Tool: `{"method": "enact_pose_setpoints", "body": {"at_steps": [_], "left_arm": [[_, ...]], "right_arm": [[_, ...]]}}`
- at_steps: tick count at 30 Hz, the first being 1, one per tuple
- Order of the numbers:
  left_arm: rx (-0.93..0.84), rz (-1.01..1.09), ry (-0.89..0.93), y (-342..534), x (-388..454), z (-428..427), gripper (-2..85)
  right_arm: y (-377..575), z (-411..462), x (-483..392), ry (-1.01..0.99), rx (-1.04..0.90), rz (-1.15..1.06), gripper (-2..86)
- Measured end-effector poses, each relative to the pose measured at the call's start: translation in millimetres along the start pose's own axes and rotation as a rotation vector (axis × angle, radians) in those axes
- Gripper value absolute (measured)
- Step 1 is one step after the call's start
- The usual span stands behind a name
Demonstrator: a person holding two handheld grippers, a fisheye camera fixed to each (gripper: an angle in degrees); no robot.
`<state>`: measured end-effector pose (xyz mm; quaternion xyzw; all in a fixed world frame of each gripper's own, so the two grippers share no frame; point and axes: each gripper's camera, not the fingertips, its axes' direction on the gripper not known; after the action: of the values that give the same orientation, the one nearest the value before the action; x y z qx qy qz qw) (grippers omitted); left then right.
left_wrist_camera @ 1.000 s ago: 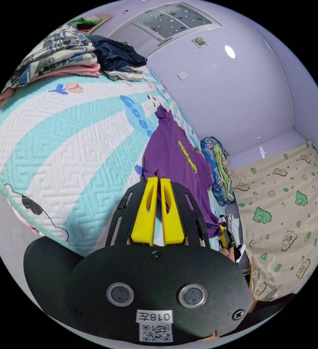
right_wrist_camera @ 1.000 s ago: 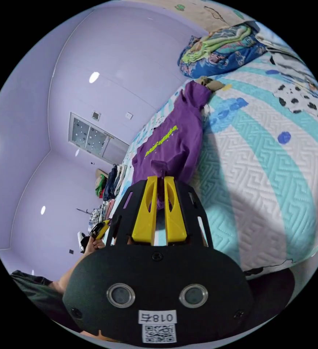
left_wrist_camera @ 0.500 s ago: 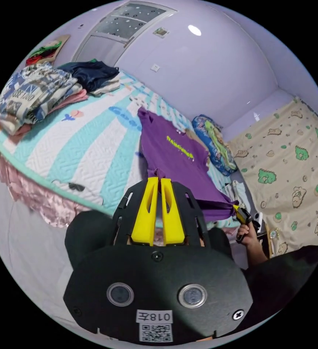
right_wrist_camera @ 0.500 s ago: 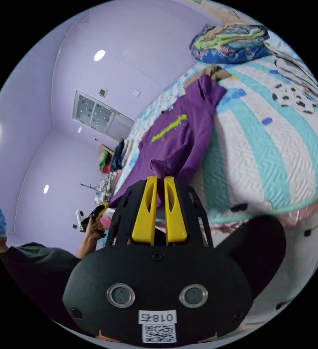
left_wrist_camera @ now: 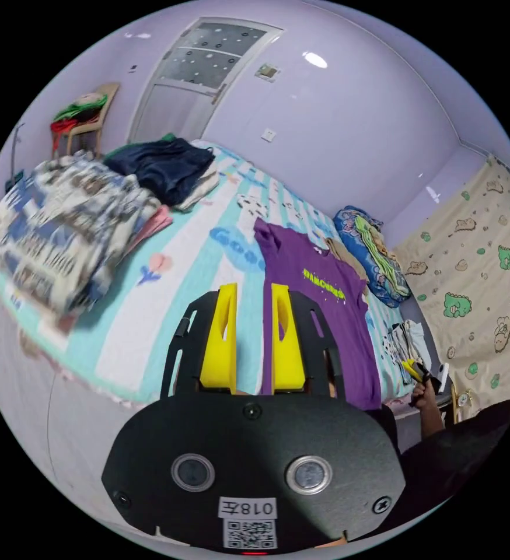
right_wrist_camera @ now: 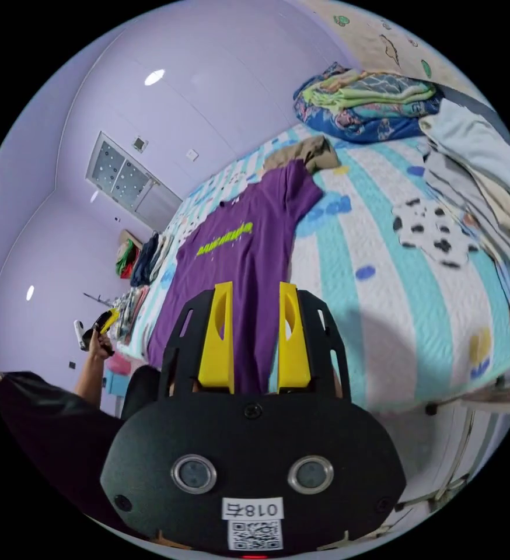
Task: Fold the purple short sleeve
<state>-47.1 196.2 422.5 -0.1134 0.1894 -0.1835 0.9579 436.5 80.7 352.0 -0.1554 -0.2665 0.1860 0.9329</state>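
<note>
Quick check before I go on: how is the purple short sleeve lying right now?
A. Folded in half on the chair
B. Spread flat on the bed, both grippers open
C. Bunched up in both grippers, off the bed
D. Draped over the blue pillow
B: the purple short sleeve lies spread flat on the bed, print up, while the left gripper and right gripper have their jaws apart with nothing between them.

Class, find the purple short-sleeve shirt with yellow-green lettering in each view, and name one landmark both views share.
Left gripper view: purple short-sleeve shirt lies flat right of centre, beyond the open claw.
Right gripper view: shirt left of centre, above the open claw.
Shared landmark: folded blue-and-green patterned quilt past the shirt's sleeve.
</note>
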Motion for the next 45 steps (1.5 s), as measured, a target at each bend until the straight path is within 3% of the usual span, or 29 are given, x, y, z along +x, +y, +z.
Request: {"method": "enact_pose_setpoints", "body": {"at_steps": [7, 16, 20, 24, 28, 32, 34, 37, 41, 45], "left_arm": [[-0.136, -0.093, 0.016, -156.8, 31.0, 171.3, 9.6], [-0.234, -0.184, 0.024, -244.7, 66.9, 223.6, 12.9], [-0.247, -0.149, -0.099, -276.0, 102.0, 219.2, 9.9], [-0.223, -0.129, -0.168, -309.8, 132.4, 187.5, 1.2], [-0.077, -0.204, -0.169, -328.8, 151.0, 124.8, 0.4], [-0.054, -0.260, -0.201, -343.6, 162.2, 96.6, 2.5], [-0.092, -0.361, -0.143, -358.5, 157.4, 88.4, 4.6], [0.015, -0.405, -0.145, -387.2, 170.9, 42.6, 6.8], [0.114, -0.243, -0.157, -444.3, 235.2, -7.8, 7.9], [-0.064, 0.205, 0.071, -517.7, 410.5, 27.7, 9.6]], "right_arm": [[-126.2, 103.2, 60.0, 0.052, 0.085, 0.133, 12.0], [-170.6, 179.6, 117.7, 0.086, -0.015, 0.294, 12.3], [-170.2, 190.3, 112.1, 0.174, -0.056, 0.245, 5.5], [-162.6, 175.7, 108.2, 0.223, -0.020, 0.210, 1.5], [-141.3, 129.9, 113.0, 0.218, 0.128, 0.237, 0.5], [-105.7, 108.9, 127.6, 0.227, 0.180, 0.313, 0.6], [-91.4, 115.6, 150.0, 0.162, 0.150, 0.400, 0.9], [-71.7, 113.7, 183.0, -0.035, 0.192, 0.503, 2.1], [-60.7, 91.0, 194.8, -0.120, 0.165, 0.440, 7.7], [-36.6, 53.6, 185.3, -0.165, 0.119, 0.314, 11.0]]}}
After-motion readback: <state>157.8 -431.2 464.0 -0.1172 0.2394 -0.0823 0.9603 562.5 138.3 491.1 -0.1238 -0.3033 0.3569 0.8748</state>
